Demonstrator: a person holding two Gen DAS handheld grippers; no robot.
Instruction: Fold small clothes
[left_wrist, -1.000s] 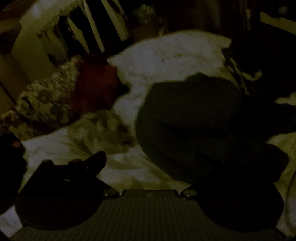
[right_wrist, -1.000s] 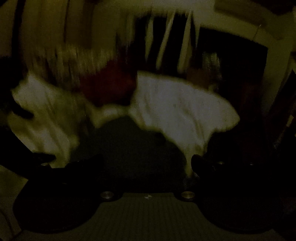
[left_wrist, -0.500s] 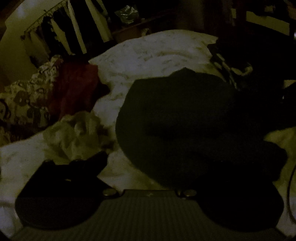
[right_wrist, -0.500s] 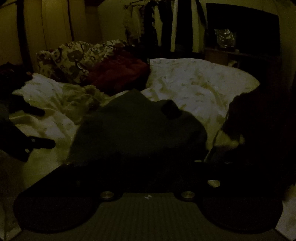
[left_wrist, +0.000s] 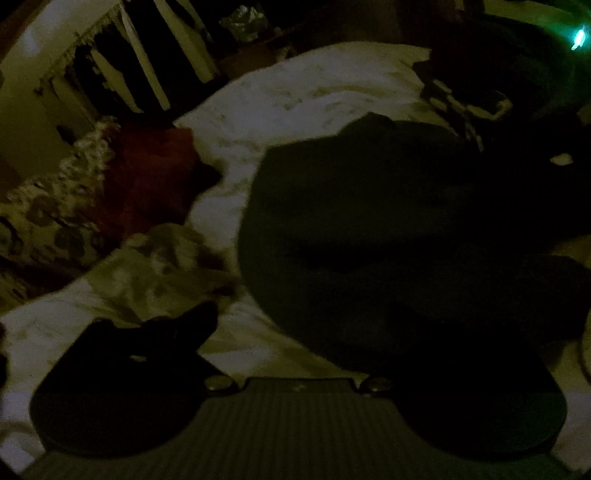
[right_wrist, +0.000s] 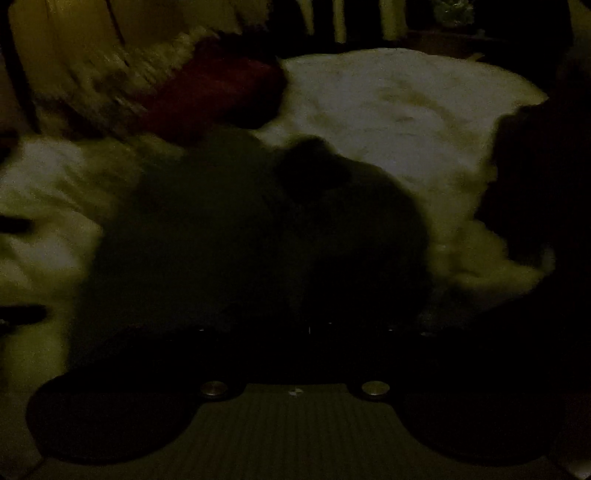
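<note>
The room is very dark. A dark garment (left_wrist: 369, 229) lies spread on the white bed cover (left_wrist: 295, 92), filling the middle of the left wrist view. It also shows in the right wrist view (right_wrist: 240, 240) as a dark heap. My left gripper (left_wrist: 295, 332) hovers at the garment's near edge; its left finger (left_wrist: 177, 328) shows over the sheet, its right finger is lost against the dark cloth. My right gripper (right_wrist: 295, 332) is low at the garment's near edge; its fingers merge with the dark fabric.
A red pillow (left_wrist: 147, 181) and a patterned pillow (left_wrist: 48, 214) lie at the left. A crumpled pale cloth (left_wrist: 159, 266) lies beside the garment. More dark clothes (left_wrist: 517, 122) are piled at the right. Hanging clothes (left_wrist: 140, 62) stand behind the bed.
The right wrist view has moved closer and lower to the dark garment and is blurred. The left wrist view has shifted a little; the garment lies as before.
</note>
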